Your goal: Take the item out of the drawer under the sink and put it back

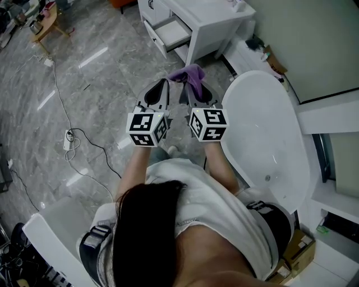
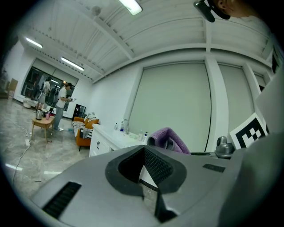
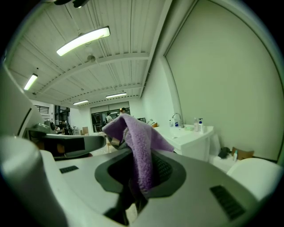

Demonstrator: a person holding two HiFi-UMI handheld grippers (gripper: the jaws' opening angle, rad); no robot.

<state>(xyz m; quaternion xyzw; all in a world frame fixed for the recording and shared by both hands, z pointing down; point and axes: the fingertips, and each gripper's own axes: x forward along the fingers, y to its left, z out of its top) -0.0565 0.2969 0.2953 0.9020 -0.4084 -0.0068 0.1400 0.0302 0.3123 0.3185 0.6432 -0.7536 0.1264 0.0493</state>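
A purple cloth [image 1: 192, 75] hangs from my right gripper [image 1: 189, 85], whose jaws are shut on it. In the right gripper view the cloth [image 3: 137, 142] drapes over the jaw tips and down between the pads of that gripper [image 3: 141, 153]. My left gripper [image 1: 163, 84] is held level right beside it, its tips together with nothing between them; its own view shows its closed jaws [image 2: 144, 150] and the cloth [image 2: 171, 138] just to the right. Ahead stands the white sink cabinet [image 1: 208, 17] with a drawer [image 1: 171, 32] pulled open.
A white bathtub [image 1: 269, 134] lies close on the right. A power strip and cable [image 1: 69, 138] trail over the grey marble floor to the left. Bottles and a tap [image 3: 177, 120] stand on the sink top. People and a small table [image 2: 44, 123] are far off.
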